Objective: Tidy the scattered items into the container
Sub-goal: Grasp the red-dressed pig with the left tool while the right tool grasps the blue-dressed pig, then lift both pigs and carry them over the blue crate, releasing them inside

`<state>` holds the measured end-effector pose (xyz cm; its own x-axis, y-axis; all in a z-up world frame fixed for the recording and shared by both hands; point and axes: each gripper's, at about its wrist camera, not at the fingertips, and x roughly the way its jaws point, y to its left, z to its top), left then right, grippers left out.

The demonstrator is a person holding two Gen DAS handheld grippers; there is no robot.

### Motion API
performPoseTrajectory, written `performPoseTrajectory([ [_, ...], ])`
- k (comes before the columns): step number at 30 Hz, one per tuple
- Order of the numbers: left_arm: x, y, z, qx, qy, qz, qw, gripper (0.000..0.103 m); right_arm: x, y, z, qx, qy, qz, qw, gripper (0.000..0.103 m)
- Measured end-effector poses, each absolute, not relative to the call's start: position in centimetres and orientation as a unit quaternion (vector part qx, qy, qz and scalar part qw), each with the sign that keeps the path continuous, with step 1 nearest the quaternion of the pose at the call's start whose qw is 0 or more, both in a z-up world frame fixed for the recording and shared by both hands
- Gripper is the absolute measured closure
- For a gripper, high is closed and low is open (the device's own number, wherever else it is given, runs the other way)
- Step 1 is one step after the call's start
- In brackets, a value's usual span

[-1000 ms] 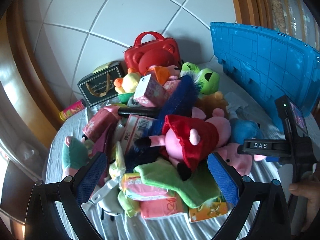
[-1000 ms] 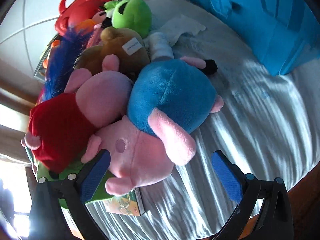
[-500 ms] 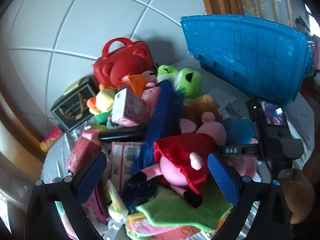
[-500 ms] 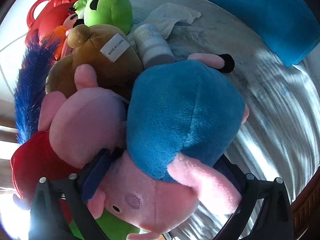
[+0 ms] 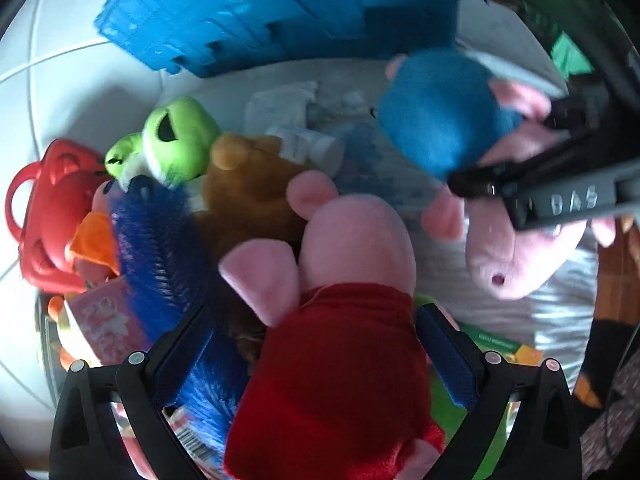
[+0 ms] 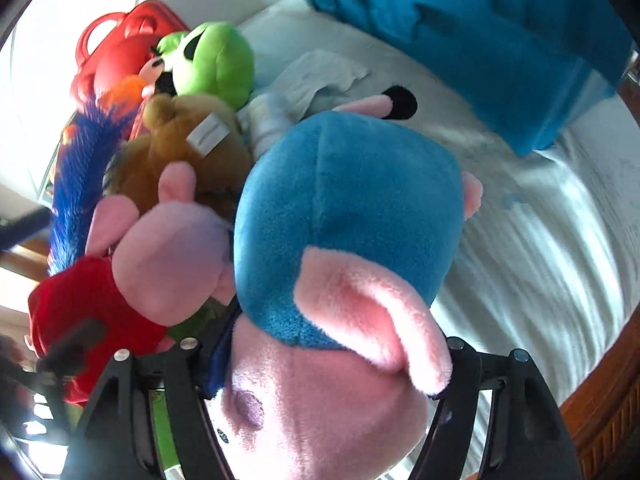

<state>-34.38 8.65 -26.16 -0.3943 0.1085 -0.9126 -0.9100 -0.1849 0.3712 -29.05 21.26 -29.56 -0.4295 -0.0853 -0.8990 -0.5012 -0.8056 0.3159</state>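
Right gripper clamping narrowly on the blue pig, head between the pads. Left gripper closing around the red pig; contact unclear. Beyond the jaws: bear, frog, red case, blue brush, crowding together on the sheet. Farther ahead, blue container standing, contents hidden. Tidying barely beginning: pile remaining outside. Reading "DAS" on the right gripper's body; bear's tag too blurred.
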Motion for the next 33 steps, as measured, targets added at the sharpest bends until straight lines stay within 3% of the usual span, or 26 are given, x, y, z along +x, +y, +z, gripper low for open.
performPoseTrajectory([
  [4, -33.9, 8.5, -29.9, -0.409, 0.550, 0.629, 0.368, 0.004, -28.5, 21.9, -29.5, -0.514, 0.286, 0.797, 0.138, 0.033],
  [8, -33.5, 8.3, -30.9, -0.405, 0.547, 0.642, 0.353, 0.028, -28.8, 22.0, -29.7, -0.515, 0.276, 0.799, 0.141, 0.033],
  [12, -33.3, 7.7, -29.6, -0.402, 0.509, 0.682, 0.338, 0.034, -28.8, 21.7, -29.8, -0.513, 0.262, 0.806, 0.136, 0.033],
  [21, -31.5, 3.5, -22.4, -0.386, 0.369, 0.778, 0.331, 0.036, -27.0, 19.3, -25.4, -0.471, 0.195, 0.851, 0.124, 0.033],
  [33, -30.2, -1.0, -10.2, -0.309, 0.201, 0.881, 0.297, 0.036, -23.9, 17.1, -13.2, -0.357, 0.135, 0.917, 0.112, 0.033],
])
